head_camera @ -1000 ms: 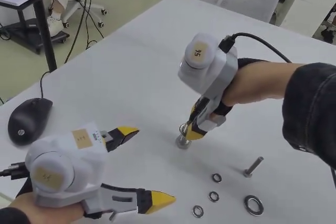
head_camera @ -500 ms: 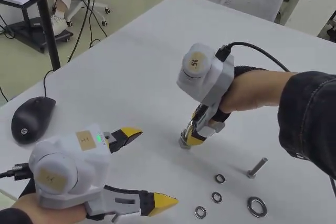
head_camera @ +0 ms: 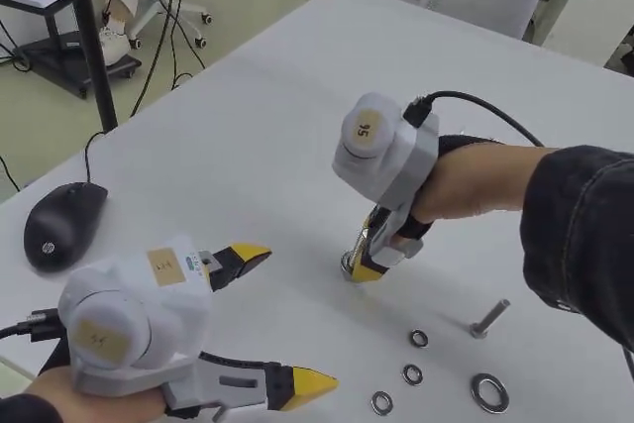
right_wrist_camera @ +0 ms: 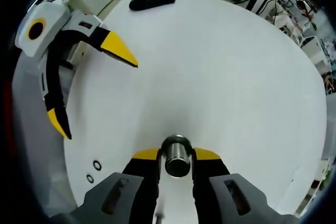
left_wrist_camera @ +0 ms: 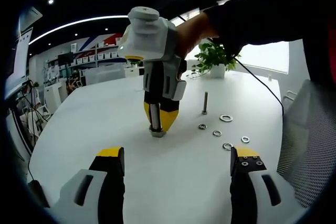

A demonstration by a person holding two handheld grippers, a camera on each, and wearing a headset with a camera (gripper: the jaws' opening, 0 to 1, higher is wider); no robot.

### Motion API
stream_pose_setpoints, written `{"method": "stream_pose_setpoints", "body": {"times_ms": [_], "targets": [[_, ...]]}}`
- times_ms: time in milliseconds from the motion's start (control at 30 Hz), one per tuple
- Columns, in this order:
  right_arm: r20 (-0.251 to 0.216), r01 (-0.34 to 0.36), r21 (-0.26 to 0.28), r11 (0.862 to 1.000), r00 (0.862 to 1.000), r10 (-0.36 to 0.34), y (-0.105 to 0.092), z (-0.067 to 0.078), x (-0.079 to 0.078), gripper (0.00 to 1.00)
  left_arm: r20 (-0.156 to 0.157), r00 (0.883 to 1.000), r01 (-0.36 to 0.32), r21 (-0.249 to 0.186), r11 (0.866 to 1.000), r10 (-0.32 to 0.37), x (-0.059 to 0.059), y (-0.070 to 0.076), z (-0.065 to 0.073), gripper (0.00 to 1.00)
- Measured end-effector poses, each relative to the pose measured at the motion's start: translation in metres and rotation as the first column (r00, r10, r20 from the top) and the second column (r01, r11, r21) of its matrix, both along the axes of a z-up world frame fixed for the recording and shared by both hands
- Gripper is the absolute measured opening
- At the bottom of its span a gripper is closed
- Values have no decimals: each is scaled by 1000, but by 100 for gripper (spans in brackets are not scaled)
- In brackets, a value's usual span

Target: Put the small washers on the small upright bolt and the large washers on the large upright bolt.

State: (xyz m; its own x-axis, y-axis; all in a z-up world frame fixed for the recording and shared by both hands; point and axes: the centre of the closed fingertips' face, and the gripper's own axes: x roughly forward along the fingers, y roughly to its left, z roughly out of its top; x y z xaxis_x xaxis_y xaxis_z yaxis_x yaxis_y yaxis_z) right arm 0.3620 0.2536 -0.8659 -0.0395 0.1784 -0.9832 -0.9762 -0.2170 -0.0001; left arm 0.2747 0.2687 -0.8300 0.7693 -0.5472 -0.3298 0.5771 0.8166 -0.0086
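Observation:
My right gripper (head_camera: 361, 266) stands tips-down over the large upright bolt (left_wrist_camera: 156, 120), shut on a large washer (right_wrist_camera: 177, 155) that rings the bolt's top between the jaws. The small bolt (head_camera: 490, 317) stands upright to its right. Three small washers (head_camera: 412, 373) lie in a line on the white table (head_camera: 248, 136), with another large washer (head_camera: 488, 392) beside them. My left gripper (head_camera: 282, 316) hovers open at the near left, nothing between its yellow-tipped fingers (left_wrist_camera: 111, 155). Its own view shows the right gripper (left_wrist_camera: 157, 123), the small bolt (left_wrist_camera: 205, 102) and the loose washers (left_wrist_camera: 217, 132).
A black mouse (head_camera: 62, 225) lies at the table's left edge. Past that edge are a desk leg, cables and office chairs on the floor. A sleeve (head_camera: 580, 235) reaches in from the right.
The right gripper has sunk a little, bringing the washer down along the large bolt. The left gripper has hardly moved. The camera shifted slightly.

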Motion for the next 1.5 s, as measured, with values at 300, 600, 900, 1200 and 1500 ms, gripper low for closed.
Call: {"method": "stream_pose_setpoints", "body": {"times_ms": [300, 600, 900, 1200, 1500], "targets": [[0, -12, -8, 1000, 1000, 12, -2, 0, 0, 25, -2, 1000, 3, 1, 1000, -3, -1, 0, 1, 82], [-2, -7, 5, 1000, 1000, 7, -7, 5, -1, 29, -2, 1000, 3, 2, 1000, -3, -1, 0, 1, 81], [22, 33, 34, 999, 999, -34, -18, 20, 8, 29, 1, 1000, 13, 8, 1000, -13, 1, -2, 5, 81], [38, 71, 67, 995, 997, -73, -33, 35, 5, 28, 1, 1000, 27, 11, 1000, -27, 3, -4, 6, 81], [43, 96, 110, 989, 994, -101, -50, 47, -3, 28, 1, 999, 34, 11, 999, -34, 5, -5, 6, 81]]}}
